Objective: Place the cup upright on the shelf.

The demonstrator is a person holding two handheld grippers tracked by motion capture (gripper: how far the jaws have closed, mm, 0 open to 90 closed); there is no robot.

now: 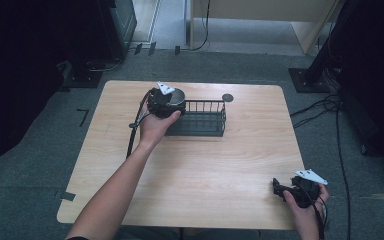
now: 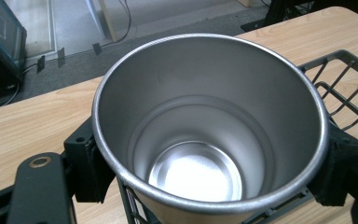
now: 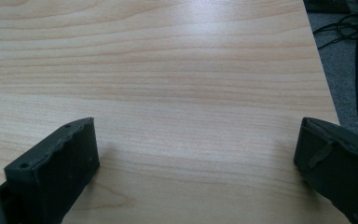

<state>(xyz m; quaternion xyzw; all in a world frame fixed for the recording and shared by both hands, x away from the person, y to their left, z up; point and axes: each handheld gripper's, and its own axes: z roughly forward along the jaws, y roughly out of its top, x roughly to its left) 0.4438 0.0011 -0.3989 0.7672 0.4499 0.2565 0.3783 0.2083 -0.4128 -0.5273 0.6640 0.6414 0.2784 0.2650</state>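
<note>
Looking down from the high view, the left gripper [image 1: 166, 102] holds a steel cup [image 1: 176, 96] over the far-left end of a black wire basket [image 1: 202, 120] on the wooden table [image 1: 195, 170], while the right gripper [image 1: 285, 190] rests at the near-right corner, well apart. From the left gripper view, the jaws clamp the cup [image 2: 205, 140] from both sides just under its rolled rim, upright and empty, with the basket's wires [image 2: 349, 88] below and to the right. It looks light and rigid, but polished and tapered, so I would expect it to slip downward; gripping high beneath the rim seems the safest hold. From the right gripper view, its jaws stand spread wide with nothing between, over bare tabletop [image 3: 182, 84].
</note>
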